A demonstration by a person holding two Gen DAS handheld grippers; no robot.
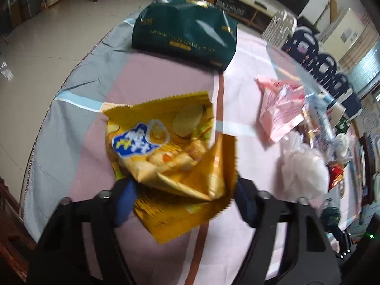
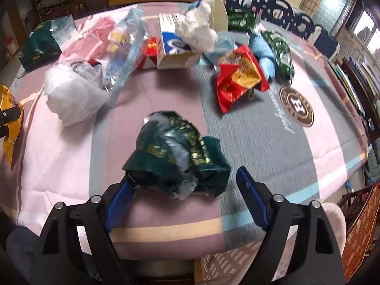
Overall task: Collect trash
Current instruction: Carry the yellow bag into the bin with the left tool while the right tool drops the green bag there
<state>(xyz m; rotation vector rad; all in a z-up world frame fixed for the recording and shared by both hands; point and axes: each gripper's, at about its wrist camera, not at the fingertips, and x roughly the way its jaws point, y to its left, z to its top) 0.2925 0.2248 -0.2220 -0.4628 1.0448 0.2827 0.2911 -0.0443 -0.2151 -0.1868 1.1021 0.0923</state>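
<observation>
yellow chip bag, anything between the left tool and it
Nothing visible. The yellow chip bag already sits between the open fingers of the left tool, its crumpled lower edge reaching the blue pads. The pink wrapper and white plastic bag lie off to the right, clear of it.
</observation>
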